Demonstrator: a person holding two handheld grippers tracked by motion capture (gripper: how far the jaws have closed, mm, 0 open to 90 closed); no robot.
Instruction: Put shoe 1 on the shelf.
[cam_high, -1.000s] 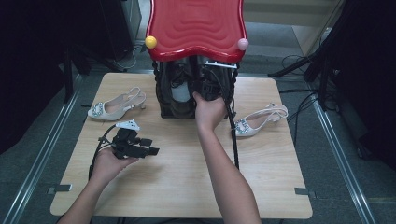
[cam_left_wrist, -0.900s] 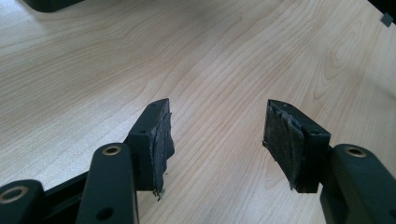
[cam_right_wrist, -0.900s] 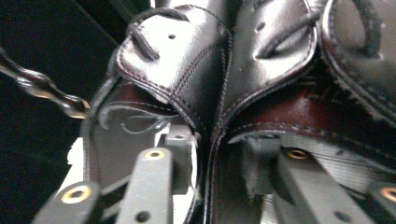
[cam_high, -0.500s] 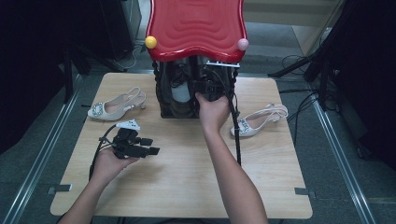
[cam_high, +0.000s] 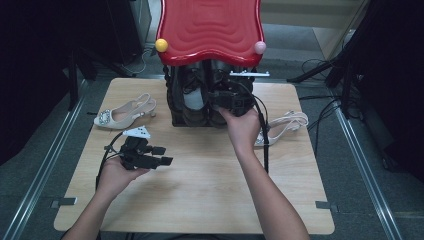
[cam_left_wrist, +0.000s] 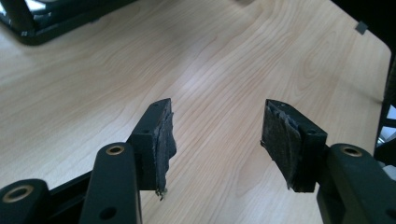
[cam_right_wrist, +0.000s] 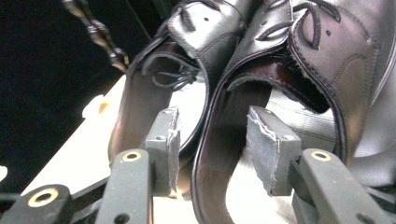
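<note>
Your right gripper (cam_right_wrist: 212, 154), its jaws just spread, straddles the heel rim of a black shoe (cam_right_wrist: 261, 70) without pinching it, the shoe's long axis running away from you under the red rack (cam_high: 210, 30), while your left gripper (cam_left_wrist: 215, 140) hangs spread over bare table (cam_high: 200, 190) near the rack.

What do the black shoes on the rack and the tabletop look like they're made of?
The black shoes look like smooth leather or a synthetic imitation: soft sheen, stitched edges, punched strap holes. The tabletop shows pale wood grain with a satin finish; whether it is solid wood or a laminate is not clear.
</note>
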